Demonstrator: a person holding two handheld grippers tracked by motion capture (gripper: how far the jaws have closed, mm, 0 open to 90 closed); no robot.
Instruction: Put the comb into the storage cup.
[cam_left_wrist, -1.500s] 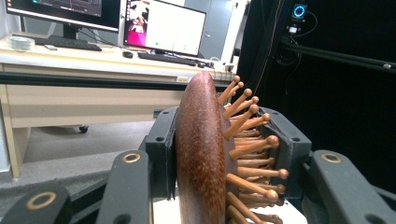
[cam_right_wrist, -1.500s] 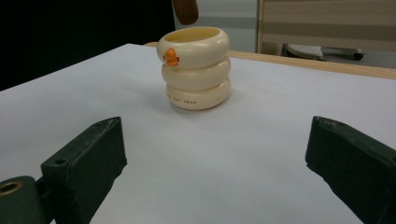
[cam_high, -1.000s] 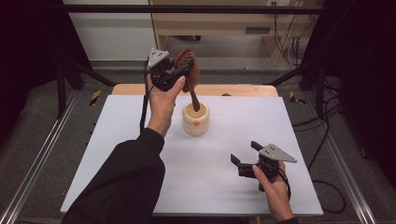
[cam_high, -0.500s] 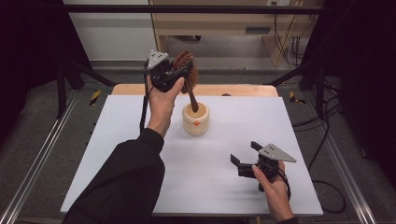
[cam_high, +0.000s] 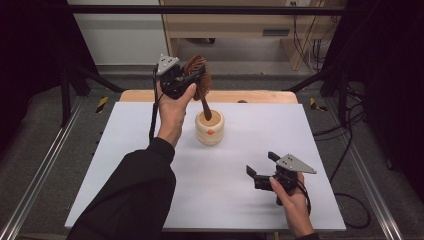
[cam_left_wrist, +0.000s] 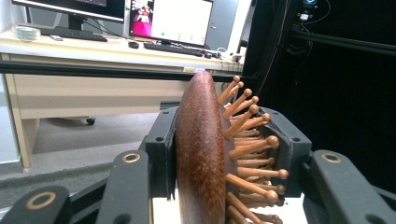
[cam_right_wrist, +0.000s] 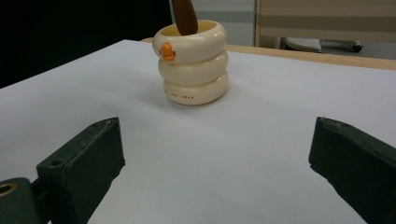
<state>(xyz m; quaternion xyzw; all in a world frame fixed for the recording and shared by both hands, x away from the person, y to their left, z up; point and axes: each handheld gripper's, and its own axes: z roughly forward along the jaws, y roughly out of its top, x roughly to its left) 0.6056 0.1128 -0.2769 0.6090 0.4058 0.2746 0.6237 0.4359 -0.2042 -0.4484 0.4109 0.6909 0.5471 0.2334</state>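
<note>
The lower end of the hairbrush handle is hidden inside the cream holder, so its contact with the holder floor cannot be determined. In the left gripper view, the brush head is cut off at the bottom edge, and part of its pin field is concealed behind one pad.

The brush's long axis runs steeply up and down, leaning slightly toward the far left corner of the white table top. The head points up and the handle points down into the holder. The smooth brown back faces one jaw; the wooden pins face the other.

The holder is shaped like three stacked rings with a small orange mark on its side. It stands upright near the middle of the far edge of the table top and contains the handle end.

The left gripper is about half closed, clamping the brush head across its thickness above the holder.

The right gripper rests near the near right corner, jaws spread wide with nothing between them, facing the holder
</note>
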